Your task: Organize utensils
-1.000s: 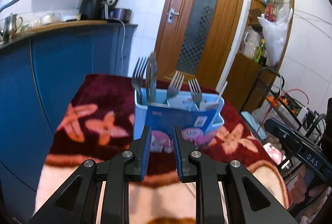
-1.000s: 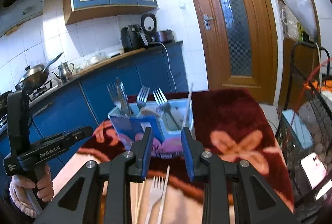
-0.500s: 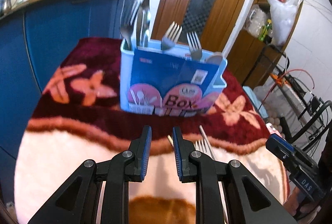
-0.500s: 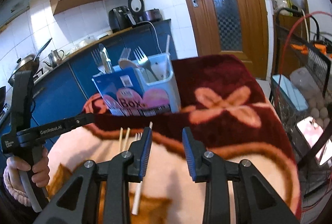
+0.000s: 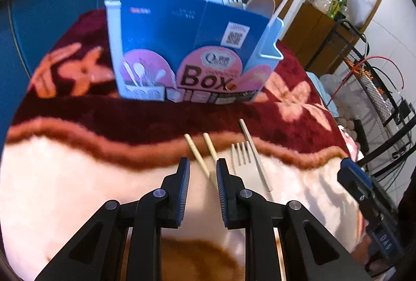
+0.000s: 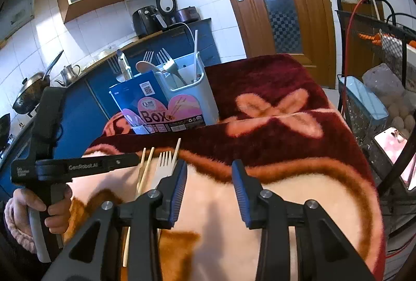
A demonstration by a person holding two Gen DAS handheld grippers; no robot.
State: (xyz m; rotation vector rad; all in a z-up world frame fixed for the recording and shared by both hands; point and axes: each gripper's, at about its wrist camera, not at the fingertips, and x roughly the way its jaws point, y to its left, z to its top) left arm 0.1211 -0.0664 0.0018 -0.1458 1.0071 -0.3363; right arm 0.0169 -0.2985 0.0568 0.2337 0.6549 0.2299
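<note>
A pale blue utensil box (image 5: 187, 52) with a blue "Box" label stands on the dark red part of the blanket and holds forks, spoons and a chopstick; it also shows in the right wrist view (image 6: 171, 99). In front of it lie two wooden chopsticks (image 5: 200, 153), a pale fork (image 5: 241, 153) and a white chopstick (image 5: 256, 153). My left gripper (image 5: 202, 171) is open and empty, hovering just over the near ends of the wooden chopsticks. My right gripper (image 6: 209, 171) is open and empty, right of the fork (image 6: 165, 164) and chopsticks (image 6: 144, 166).
The table is covered by a fluffy red, orange and cream blanket (image 6: 273, 125). Blue kitchen cabinets (image 6: 85, 109) stand to the left, a wire rack (image 6: 377, 88) to the right, a wooden door (image 6: 273, 0) behind.
Both grippers have tilted down and dropped toward the blanket. The loose fork and chopsticks have come into view near the fingertips. The right gripper has opened a little wider.
</note>
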